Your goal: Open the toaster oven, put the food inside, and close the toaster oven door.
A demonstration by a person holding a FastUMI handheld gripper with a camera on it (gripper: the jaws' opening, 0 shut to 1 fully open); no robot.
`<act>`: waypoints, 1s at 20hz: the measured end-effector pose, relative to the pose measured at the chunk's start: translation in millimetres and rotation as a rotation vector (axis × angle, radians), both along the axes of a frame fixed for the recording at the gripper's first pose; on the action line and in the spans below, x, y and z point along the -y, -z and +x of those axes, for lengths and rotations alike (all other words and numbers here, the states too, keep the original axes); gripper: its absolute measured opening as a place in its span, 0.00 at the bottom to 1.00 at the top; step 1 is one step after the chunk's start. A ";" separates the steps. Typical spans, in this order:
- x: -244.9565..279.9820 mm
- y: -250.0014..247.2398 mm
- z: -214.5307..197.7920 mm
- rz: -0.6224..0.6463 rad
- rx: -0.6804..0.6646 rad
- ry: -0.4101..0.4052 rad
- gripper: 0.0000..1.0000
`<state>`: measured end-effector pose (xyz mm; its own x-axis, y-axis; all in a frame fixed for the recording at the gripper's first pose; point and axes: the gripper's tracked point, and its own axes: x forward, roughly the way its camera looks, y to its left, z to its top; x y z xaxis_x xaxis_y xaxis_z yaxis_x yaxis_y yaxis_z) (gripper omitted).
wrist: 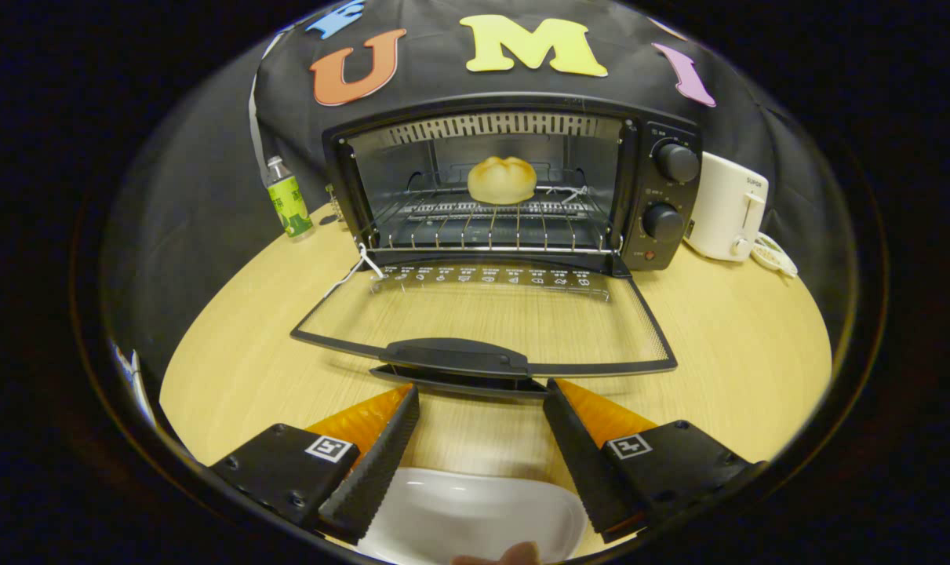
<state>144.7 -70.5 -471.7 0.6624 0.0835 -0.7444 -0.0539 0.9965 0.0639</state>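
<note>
Wood tabletop (726, 345) under a black-draped booth. Left to right: green-labelled bottle (288, 202) at the back left, toaster oven (514, 184) in the middle with its door (486, 326) dropped flat toward me, white toaster (727, 205) just right of it. Bun (501, 180) sits on the rack (490, 224) inside, so the food looks loaded. My gripper (481, 428) is spread wide, holding nothing, just short of the door handle (455, 357); an empty white plate (475, 514) lies under the fingers. Remaining step, I reckon: close the door. Plan: get under the handle's front lip, centred, lift in an arc about the hinge, push home gently so the oven doesn't slide back.
</note>
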 end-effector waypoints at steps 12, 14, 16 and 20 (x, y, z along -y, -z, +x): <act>0.3 -108.2 52.9 0.074 0.328 0.036 1.00; 1.4 -128.6 61.9 0.060 0.383 0.030 1.00; 2.8 -143.4 65.1 0.051 0.421 0.024 1.00; 12.7 -178.1 58.9 0.027 0.485 0.043 1.00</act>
<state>203.6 -83.3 -293.6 0.9358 0.0636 -0.3466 -0.0429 0.9968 0.0672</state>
